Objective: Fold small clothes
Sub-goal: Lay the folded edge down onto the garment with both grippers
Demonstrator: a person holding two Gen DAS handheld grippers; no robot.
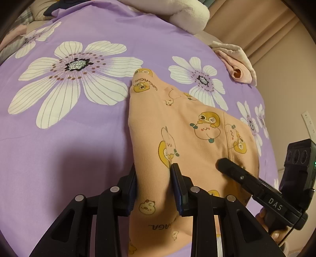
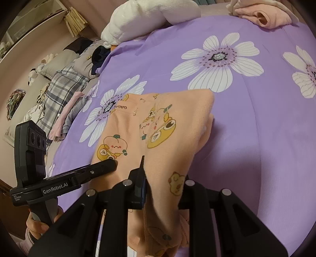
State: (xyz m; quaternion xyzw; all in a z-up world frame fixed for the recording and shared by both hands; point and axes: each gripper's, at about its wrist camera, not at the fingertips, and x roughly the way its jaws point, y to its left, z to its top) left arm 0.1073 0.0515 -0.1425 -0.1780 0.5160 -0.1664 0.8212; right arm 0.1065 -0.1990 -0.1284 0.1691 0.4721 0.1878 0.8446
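A small peach garment printed with cartoon ducks lies on the purple flowered bedsheet, its near end lifted. My left gripper is shut on the garment's near edge, cloth bunched between its fingers. My right gripper is shut on another part of the garment; cloth drapes over its right finger and hides it. The right gripper's finger shows in the left wrist view, resting on the cloth. The left gripper's finger shows in the right wrist view.
A pink folded cloth lies at the bed's far right edge. A white plush blanket sits at the far end. Plaid and grey bedding and clutter lie beside the bed on the left. A curtain hangs beyond.
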